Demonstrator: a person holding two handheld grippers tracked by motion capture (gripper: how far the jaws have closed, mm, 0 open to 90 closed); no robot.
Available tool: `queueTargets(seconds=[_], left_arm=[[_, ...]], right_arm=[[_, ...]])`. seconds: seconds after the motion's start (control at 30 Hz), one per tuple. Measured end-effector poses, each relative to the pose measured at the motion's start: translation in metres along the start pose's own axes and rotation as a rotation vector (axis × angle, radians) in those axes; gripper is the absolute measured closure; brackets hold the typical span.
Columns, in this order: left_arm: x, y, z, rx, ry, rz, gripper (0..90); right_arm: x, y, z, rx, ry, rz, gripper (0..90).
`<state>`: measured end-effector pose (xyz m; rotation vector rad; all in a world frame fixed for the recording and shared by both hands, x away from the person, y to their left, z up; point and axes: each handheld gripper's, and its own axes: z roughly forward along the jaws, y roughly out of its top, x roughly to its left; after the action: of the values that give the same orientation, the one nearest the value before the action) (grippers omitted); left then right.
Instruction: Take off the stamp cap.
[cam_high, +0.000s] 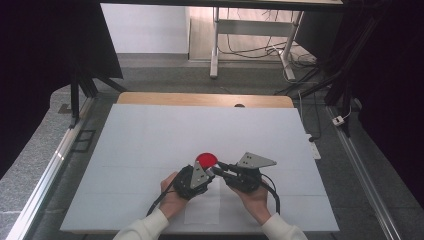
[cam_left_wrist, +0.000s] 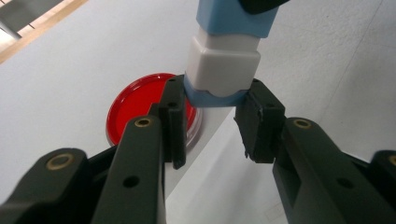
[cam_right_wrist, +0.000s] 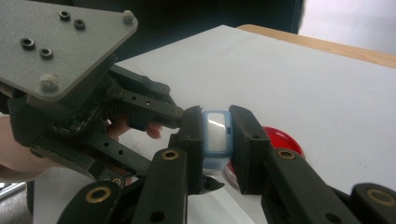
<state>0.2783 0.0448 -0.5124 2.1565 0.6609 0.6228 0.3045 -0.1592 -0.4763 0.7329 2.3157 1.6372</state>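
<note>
A small blue-and-white block (cam_left_wrist: 223, 65) hangs above the white table, gripped from both ends. My left gripper (cam_left_wrist: 217, 93) is shut on its blue lower band, and the grey plate (cam_right_wrist: 60, 51) on top of that gripper fills the left of the right gripper view. My right gripper (cam_right_wrist: 217, 137) is shut on the block (cam_right_wrist: 215, 133), with one pad on each side of it. Seen from the high view, the left gripper (cam_high: 209, 172) and the right gripper (cam_high: 222, 169) meet tip to tip near the table's front middle. A red round dish (cam_high: 206, 160) lies flat just behind them.
The white table top (cam_high: 150, 145) spreads wide to the left, the right and the far side of the hands. Its wooden far edge (cam_high: 200, 98) borders the floor, where a metal frame (cam_high: 215, 45) and cables (cam_high: 260, 50) stand. Rails (cam_high: 50, 170) run along both sides.
</note>
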Motion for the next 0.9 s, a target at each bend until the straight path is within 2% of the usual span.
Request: queueTargets(seconds=[0.3,0.7,0.9], left_arm=[[-0.0004,-0.0005,0.0011,-0.003,-0.003,-0.008,64.5],[-0.0011,-0.0008,0.0012,0.008,0.016,0.030,64.7],[-0.0004,-0.0014,0.0008,-0.011,0.007,0.005,64.7]], right_arm=[[0.0003,-0.0009,-0.0004,-0.003,-0.010,0.023,75.4],[0.0003,-0.0009,0.0003,0.008,-0.012,0.035,75.6],[0.0001,-0.0011,-0.0007,-0.007,-0.014,0.050,75.5]])
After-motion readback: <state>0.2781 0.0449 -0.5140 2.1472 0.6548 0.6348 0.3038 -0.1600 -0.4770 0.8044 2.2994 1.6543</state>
